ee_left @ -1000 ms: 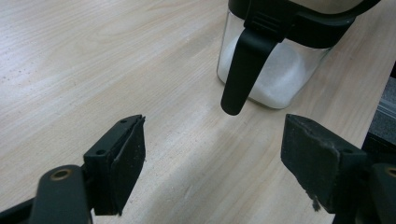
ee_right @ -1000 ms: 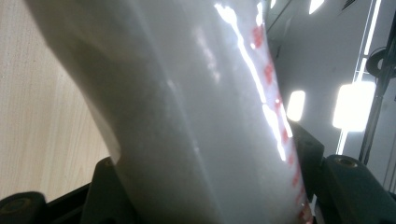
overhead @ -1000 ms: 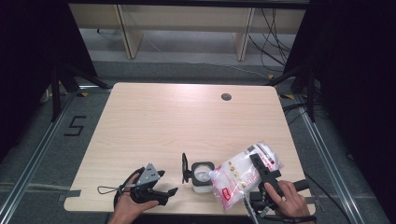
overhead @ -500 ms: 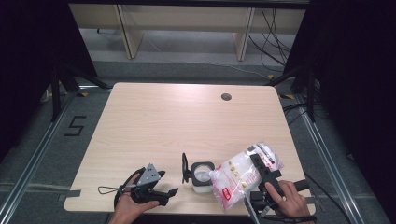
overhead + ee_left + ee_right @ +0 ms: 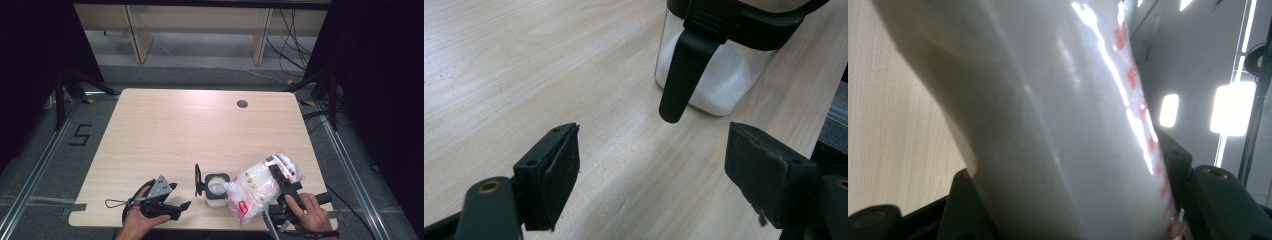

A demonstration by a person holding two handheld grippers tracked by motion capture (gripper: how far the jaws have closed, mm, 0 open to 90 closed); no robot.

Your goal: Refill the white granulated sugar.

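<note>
Bag (image 5: 257,189), white, red label unreadable, clamped in right gripper (image 5: 285,182), tipped over jar (image 5: 216,188); left gripper (image 5: 651,170) gapes empty. Unchanged from earlier.

A: We get the high view from above the near edge, facing forward and down over the whole table (image 5: 200,130).

B: Left gripper view sits low, close, looking along the tabletop at the jar (image 5: 719,75). We share that jar (image 5: 216,189) with the high view. Right gripper view presses against the bag (image 5: 1058,125).
</note>
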